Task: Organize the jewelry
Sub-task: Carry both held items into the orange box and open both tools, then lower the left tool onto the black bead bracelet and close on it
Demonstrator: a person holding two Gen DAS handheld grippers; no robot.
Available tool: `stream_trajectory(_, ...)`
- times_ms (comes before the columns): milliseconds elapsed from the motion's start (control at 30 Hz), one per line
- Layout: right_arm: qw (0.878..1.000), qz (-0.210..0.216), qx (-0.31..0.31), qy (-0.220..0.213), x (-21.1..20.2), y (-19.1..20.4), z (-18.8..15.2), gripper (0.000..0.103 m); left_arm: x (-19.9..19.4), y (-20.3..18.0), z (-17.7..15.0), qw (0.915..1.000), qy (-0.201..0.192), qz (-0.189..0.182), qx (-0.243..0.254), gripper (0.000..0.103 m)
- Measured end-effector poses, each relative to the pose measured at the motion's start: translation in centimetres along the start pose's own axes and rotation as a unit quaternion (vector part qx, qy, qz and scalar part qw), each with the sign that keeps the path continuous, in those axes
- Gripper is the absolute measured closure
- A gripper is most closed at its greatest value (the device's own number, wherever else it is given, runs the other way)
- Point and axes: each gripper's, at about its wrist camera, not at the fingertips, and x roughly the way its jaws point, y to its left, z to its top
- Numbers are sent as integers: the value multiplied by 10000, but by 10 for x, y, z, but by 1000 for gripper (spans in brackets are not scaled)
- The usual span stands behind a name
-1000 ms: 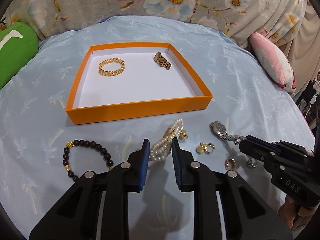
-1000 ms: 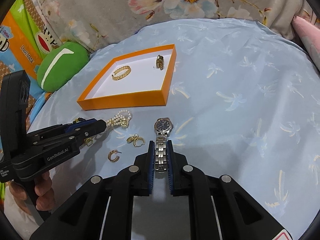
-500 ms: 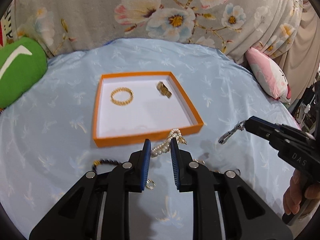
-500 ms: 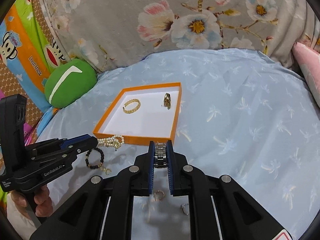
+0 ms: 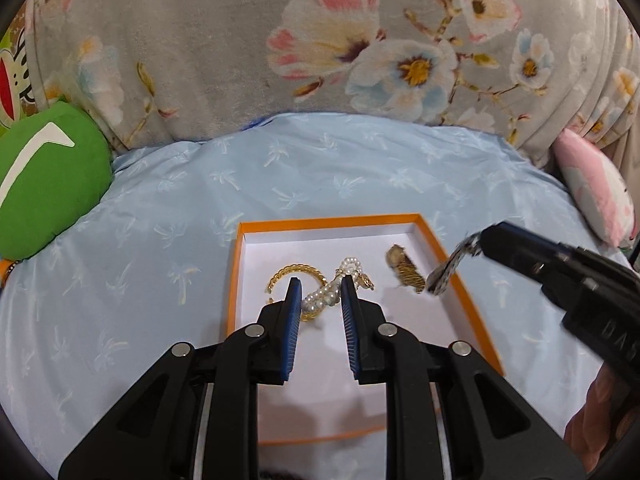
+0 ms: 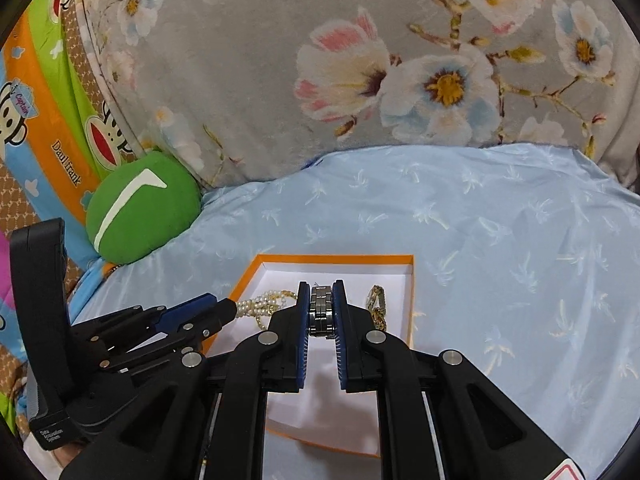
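Observation:
An orange box (image 5: 336, 221) with a white floor lies on the light blue bedspread; it also shows in the right wrist view (image 6: 332, 258). My left gripper (image 5: 320, 292) is shut on a pearl bracelet (image 5: 332, 292) and holds it above the box, over a gold bangle (image 5: 294, 274). My right gripper (image 6: 321, 300) is shut on the band of a silver watch (image 6: 322, 312) above the box. In the left wrist view the watch (image 5: 450, 270) hangs from the right gripper at the box's right wall. A gold watch (image 5: 404, 268) lies in the box.
A green cushion (image 5: 44, 184) lies at the left, a pink pillow (image 5: 596, 192) at the right, and a floral quilt (image 5: 360, 48) rises behind the bed. A monkey-print cloth (image 6: 44, 92) is at the far left.
Both grippers lifted off the bedspread and moved forward over the orange box, the left with the pearl bracelet, the right with the silver watch. The loose jewelry in front of the box left view.

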Motion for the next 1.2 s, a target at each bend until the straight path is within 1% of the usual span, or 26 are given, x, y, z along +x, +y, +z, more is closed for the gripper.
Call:
stream_trajectory(100,9992,-78,-100,383,23,0,-20,92,19,2,-10,9997,261,-14,-7,83)
stream_trajectory(167,9982,-142,-85,579,28,-3,-32,92,26,4,-19,9990,449,-52,16,83)
stream_trajectory(300,9959,-254,26,863,32,-11,-49,92,31,8,-37,9978,668,-11,5,80)
stream_trajectory(367,9954,-298,16,915,33,-12,-54,92,35,13,-44,9972,734,20,-109,68)
stream_trajectory(400,9956,-312,23,888,32,-12,-55,92,35,15,-45,9971,736,36,-172,60)
stream_trajectory(433,9959,-300,29,850,29,-11,-56,91,33,17,-47,9973,699,-5,-217,60)
stream_trajectory(467,9963,-284,39,805,25,-12,-56,90,30,18,-47,9975,659,-3,-251,57)
stream_trajectory(500,9970,-260,66,727,18,-12,-56,90,26,19,-46,9978,596,15,-281,47)
stream_trajectory(533,9974,-244,94,667,12,-12,-55,88,18,21,-46,9982,481,-39,-347,40)
stream_trajectory(600,9983,-236,107,525,-6,-12,-56,85,2,25,-46,9986,236,29,-472,28)
stream_trajectory(633,9986,-241,95,459,-16,-12,-58,81,-9,27,-47,9986,107,26,-509,26)
stream_trajectory(700,9991,-262,63,338,-36,-13,-63,77,-26,29,-51,9985,-59,125,-524,25)
stream_trajectory(767,9992,-273,65,282,-58,-15,-73,73,-44,33,-59,9982,-145,177,-562,25)
stream_trajectory(800,9992,-282,84,268,-67,-17,-79,73,-53,35,-64,9978,-171,181,-620,25)
stream_trajectory(867,9991,-322,139,239,-86,-22,-95,71,-67,40,-75,9970,-151,161,-749,25)
stream_trajectory(933,9983,-488,170,272,-103,-26,-116,70,-81,44,-92,9959,-136,186,-873,24)
stream_trajectory(1033,9969,-661,191,391,-118,-29,-143,70,-94,46,-116,9950,-51,318,-944,25)
stream_trajectory(1200,9958,-650,330,548,-132,-28,-174,70,-107,42,-150,9937,120,354,-1056,24)
